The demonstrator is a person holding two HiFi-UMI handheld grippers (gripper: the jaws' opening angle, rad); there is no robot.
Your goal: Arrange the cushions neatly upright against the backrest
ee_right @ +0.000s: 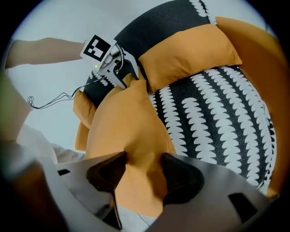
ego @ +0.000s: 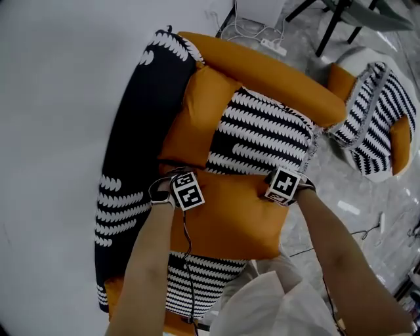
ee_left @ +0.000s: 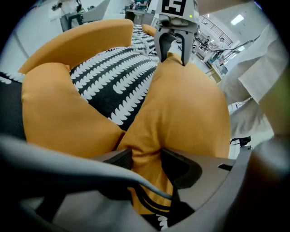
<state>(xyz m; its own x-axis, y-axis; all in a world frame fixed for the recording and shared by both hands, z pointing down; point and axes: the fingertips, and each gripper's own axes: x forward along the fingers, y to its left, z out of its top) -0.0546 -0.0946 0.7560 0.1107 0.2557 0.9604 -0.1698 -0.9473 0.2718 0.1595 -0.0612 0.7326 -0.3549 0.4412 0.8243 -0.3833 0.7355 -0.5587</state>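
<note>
Two orange cushions lie on a black-and-white patterned armchair (ego: 262,134). One cushion (ego: 193,115) leans on the dark backrest (ego: 141,111); it also shows as the left cushion (ee_left: 63,113) and the far cushion (ee_right: 190,54) in the gripper views. The other orange cushion (ego: 230,216) spans the seat's front, held at two corners. My left gripper (ego: 190,184) is shut on its left corner, the fabric (ee_left: 145,156) creased between the pads. My right gripper (ego: 275,187) is shut on the opposite corner (ee_right: 140,174). Each gripper sees the other across the cushion: the right one (ee_left: 174,47), the left one (ee_right: 129,74).
An orange armrest (ego: 275,75) borders the seat's far side. A second patterned chair (ego: 374,125) stands to the right on the grey floor. A power strip (ego: 272,44) and dark chair legs (ego: 335,20) are at the top, and a thin cable (ego: 328,243) trails on the floor.
</note>
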